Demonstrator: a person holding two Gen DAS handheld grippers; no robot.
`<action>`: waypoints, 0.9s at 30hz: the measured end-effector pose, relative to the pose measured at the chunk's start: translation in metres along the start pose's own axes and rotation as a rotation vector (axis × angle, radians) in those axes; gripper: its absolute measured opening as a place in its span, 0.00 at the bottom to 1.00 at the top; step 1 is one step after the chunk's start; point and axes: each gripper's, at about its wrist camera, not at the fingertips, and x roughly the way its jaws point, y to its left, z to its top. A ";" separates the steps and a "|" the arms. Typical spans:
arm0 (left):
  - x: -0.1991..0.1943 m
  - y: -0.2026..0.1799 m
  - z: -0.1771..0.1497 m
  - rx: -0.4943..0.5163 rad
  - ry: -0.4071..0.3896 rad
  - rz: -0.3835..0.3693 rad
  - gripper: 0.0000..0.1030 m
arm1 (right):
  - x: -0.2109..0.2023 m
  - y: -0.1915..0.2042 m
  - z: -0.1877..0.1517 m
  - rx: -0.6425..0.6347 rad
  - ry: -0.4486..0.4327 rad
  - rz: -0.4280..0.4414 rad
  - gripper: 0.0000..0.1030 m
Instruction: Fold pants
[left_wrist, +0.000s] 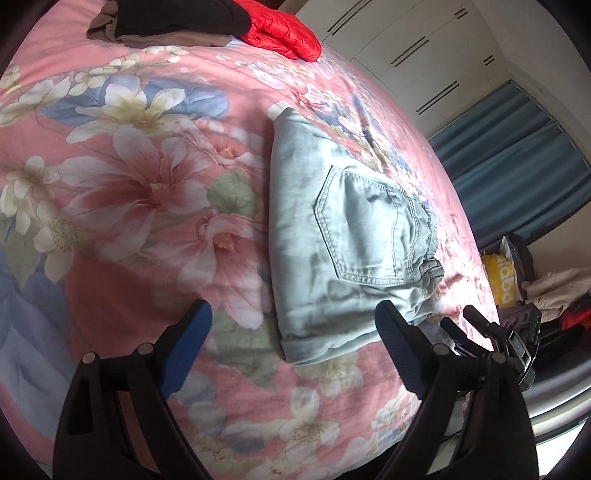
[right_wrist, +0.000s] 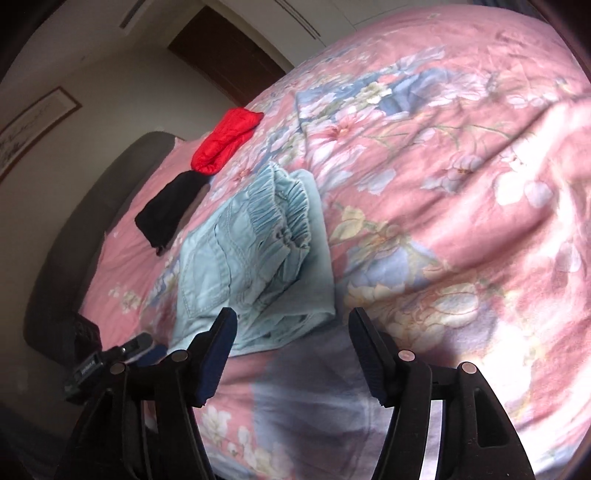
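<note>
Both grippers, left gripper (left_wrist: 291, 332) and right gripper (right_wrist: 291, 339), are hovering spread apart; the folded pants (left_wrist: 343, 236) are lying soft and floppy near the bed's (left_wrist: 129, 184) edge, best gripped at the thick elastic waistband (right_wrist: 280, 214).

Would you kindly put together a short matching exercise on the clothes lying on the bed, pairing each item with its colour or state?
Column one:
1. pants
2. puffy jacket
3. dark garment
4. left gripper

Column two:
a. bright red, near the far edge of the bedspread
b. black, lying between the red item and the denim
c. light blue denim, folded into a compact stack
d. fingers spread apart, holding nothing

Pairs: 1-c, 2-a, 3-b, 4-d
</note>
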 end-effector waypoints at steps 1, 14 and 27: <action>0.000 0.001 0.001 -0.009 -0.003 -0.004 0.94 | -0.001 -0.006 0.002 0.034 -0.002 0.009 0.66; 0.020 0.011 0.030 -0.055 0.005 -0.064 0.99 | 0.030 -0.013 0.023 0.084 0.069 0.046 0.67; 0.052 -0.008 0.049 0.041 0.034 -0.112 0.99 | 0.078 0.004 0.040 0.036 0.142 0.069 0.67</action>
